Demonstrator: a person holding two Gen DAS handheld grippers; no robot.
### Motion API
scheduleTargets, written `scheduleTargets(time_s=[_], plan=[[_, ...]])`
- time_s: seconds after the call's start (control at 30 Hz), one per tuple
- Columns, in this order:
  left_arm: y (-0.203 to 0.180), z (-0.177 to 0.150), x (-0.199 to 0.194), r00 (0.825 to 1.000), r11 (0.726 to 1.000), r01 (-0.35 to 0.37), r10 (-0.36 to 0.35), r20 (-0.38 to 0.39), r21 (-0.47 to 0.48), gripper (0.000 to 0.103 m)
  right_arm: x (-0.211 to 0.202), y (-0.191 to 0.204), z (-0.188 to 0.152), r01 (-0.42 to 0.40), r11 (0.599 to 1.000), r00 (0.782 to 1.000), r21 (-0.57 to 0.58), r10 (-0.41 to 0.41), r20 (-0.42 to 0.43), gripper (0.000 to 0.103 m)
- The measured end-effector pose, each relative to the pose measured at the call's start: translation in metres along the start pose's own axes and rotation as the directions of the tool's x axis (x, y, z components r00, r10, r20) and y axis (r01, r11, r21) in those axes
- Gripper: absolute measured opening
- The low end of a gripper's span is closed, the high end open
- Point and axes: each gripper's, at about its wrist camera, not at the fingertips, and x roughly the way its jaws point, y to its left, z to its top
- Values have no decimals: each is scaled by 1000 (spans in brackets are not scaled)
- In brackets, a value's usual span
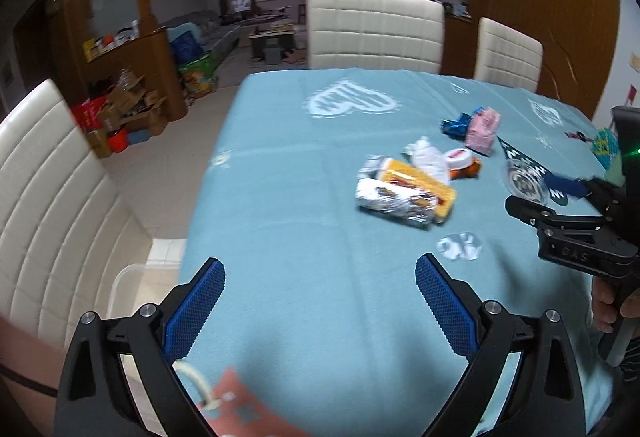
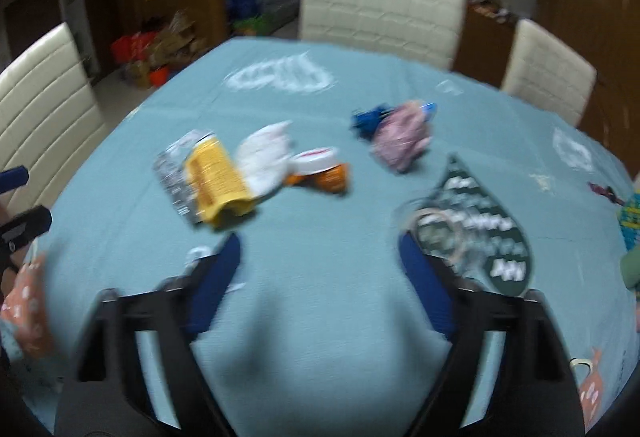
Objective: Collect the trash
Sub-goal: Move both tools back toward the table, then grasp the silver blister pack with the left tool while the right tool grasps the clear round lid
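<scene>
Both hand-held grippers, left (image 1: 320, 301) and right (image 2: 320, 277), gape wide, empty. Ahead on bench (image 1: 280, 157): crumpled yellow-and-foil wrapper (image 1: 404, 193), white tissue (image 1: 426, 157), pink packet (image 1: 483, 129).

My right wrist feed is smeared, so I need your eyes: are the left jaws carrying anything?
Observer: No. The left gripper stands wide open, with only the blue tablecloth between its pads.
Operator: Anything beside the table that might take trash?
Observer: A pale translucent container shows past the table's edge, by the white chair; its contents are hidden.
Operator: What hides behind my left finger?
Observer: A small clear wrapper, flat on the cloth, apart from the foil-and-yellow packet.
</scene>
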Motion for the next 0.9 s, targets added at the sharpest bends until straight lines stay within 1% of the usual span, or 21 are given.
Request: scheduleTargets(time_s=[0.1, 0.17, 0.23, 0.27, 0.33, 0.5, 0.53, 0.6, 0.67, 0.77, 0.83, 0.9], plan=[[-29, 10, 16, 1000, 999, 11, -10, -21, 39, 94, 1, -26, -5, 6, 1000, 1000, 29, -6, -10, 83], [-40, 15, 26, 999, 999, 24, -23, -37, 44, 94, 4, -40, -6, 11, 999, 1000, 44, -10, -11, 85], [-54, 21, 37, 998, 998, 28, -25, -51, 52, 94, 7, -53, -8, 16, 998, 1000, 59, -15, -15, 93], [-58, 23, 40, 998, 998, 27, -24, -53, 57, 94, 8, -59, -8, 16, 998, 1000, 69, -15, -14, 94], [-67, 27, 50, 998, 997, 27, -22, -62, 66, 94, 10, -68, -8, 24, 996, 1000, 82, -23, -13, 100], [-83, 35, 72, 996, 995, 34, -26, -90, 94, 94, 19, -83, -8, 40, 995, 999, 88, -39, -17, 100], [-87, 36, 77, 995, 993, 26, -16, -96, 112, 94, 21, -86, -7, 37, 995, 999, 94, -36, -19, 100], [-91, 38, 81, 996, 992, 8, 5, -94, 129, 94, 27, -90, -6, 25, 993, 999, 118, -22, -29, 100], [-89, 39, 86, 995, 992, -12, 24, -96, 126, 94, 34, -94, -7, 16, 990, 999, 138, -10, -45, 100], [-75, 42, 91, 994, 998, -15, 22, -107, 62, 94, 41, -96, -8, 0, 988, 998, 157, 10, -59, 100], [-64, 44, 90, 996, 1000, -18, 19, -92, 14, 94, 44, -96, -8, -8, 987, 998, 160, 18, -62, 100], [-59, 46, 91, 996, 999, -41, 41, -83, 5, 94, 46, -94, -8, -13, 987, 998, 160, 24, -64, 100]])
